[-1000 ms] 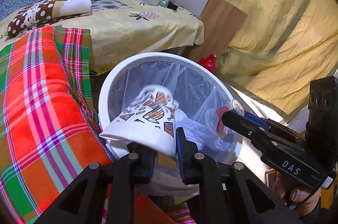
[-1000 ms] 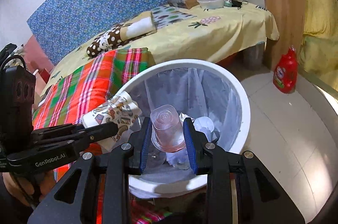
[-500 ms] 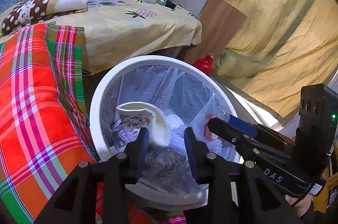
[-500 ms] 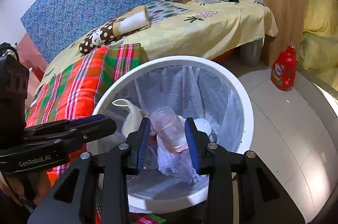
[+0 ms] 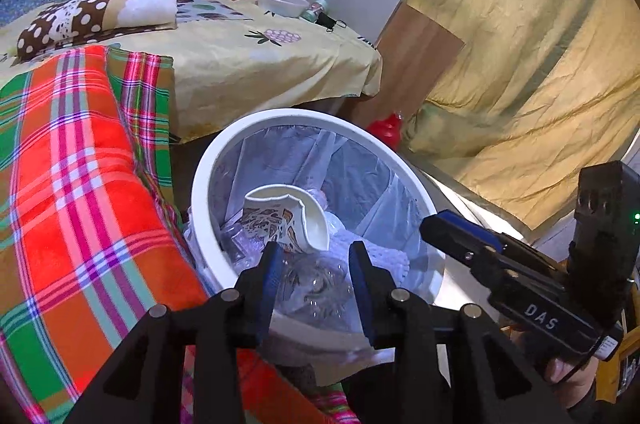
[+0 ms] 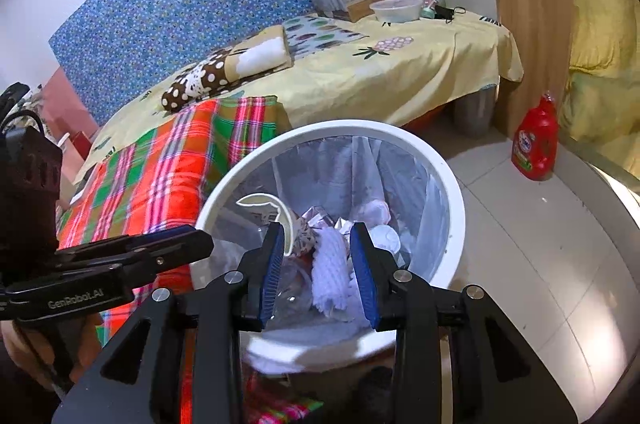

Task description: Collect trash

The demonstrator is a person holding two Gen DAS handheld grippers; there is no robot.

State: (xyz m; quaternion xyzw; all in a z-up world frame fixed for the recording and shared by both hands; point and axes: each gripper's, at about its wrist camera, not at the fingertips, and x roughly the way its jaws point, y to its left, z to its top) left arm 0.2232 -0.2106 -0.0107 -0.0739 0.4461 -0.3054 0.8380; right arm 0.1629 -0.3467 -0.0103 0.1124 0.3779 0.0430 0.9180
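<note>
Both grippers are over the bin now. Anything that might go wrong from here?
The crushed paper cup leans high against the white bin wall; it may block later drops. The right gripper and left gripper, both open and empty, hang close together above the rim and might bump or snag the clear liner when pulling out.

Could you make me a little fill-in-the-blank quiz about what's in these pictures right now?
1. The crumpled patterned paper cup lies inside the white ____.
2. The bottle standing on the floor tiles is coloured ____.
3. Between the left tongs there is ____ held.
4. The clear plastic bowl sits on the ____ bedsheet.

Missing words: bin; red; nothing; yellow
</note>
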